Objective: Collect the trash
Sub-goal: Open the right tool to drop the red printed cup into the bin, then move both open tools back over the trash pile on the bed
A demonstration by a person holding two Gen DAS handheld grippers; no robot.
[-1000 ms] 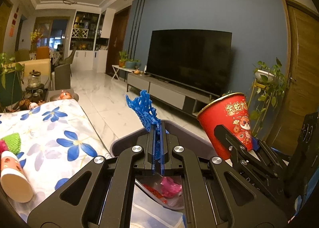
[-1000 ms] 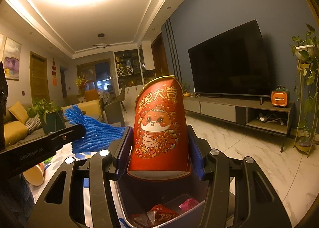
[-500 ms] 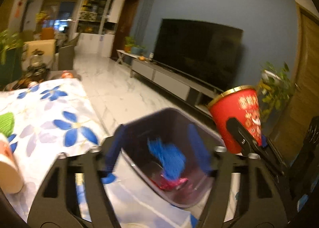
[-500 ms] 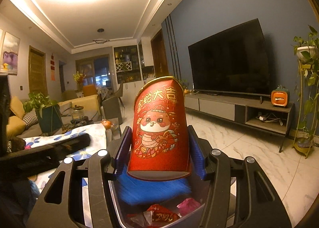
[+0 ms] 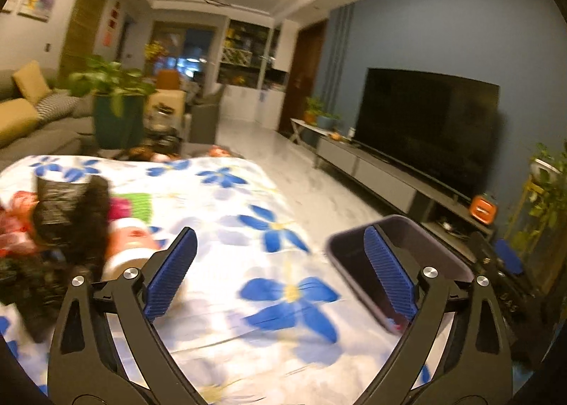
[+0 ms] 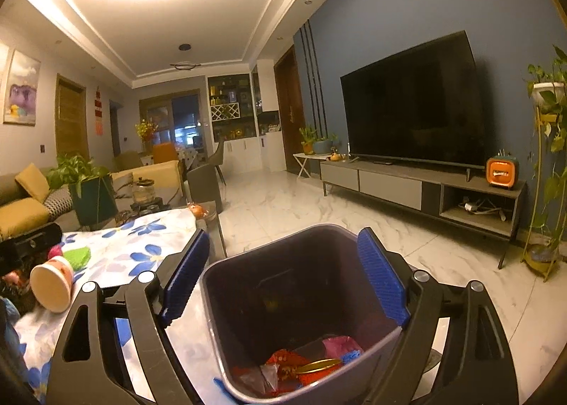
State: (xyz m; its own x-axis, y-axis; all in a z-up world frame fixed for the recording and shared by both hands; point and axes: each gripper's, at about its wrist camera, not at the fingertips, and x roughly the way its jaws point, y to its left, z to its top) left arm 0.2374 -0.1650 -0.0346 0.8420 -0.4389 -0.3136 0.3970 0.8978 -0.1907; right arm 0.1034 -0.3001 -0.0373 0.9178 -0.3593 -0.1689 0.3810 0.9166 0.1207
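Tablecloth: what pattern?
White tablecloth with blue flowers; clearest in the left wrist view.

A: Any readable text in either wrist view?
B: None. The black packet [image 5: 58, 213] on the floral cloth [image 5: 248, 263] had print, too blurred to read.
A: The wrappers in the bin [image 6: 301, 316]?
B: Red wrapper [image 6: 283, 364] showed markings, illegible. The orange box [image 6: 501, 173] by the TV also had nothing legible.
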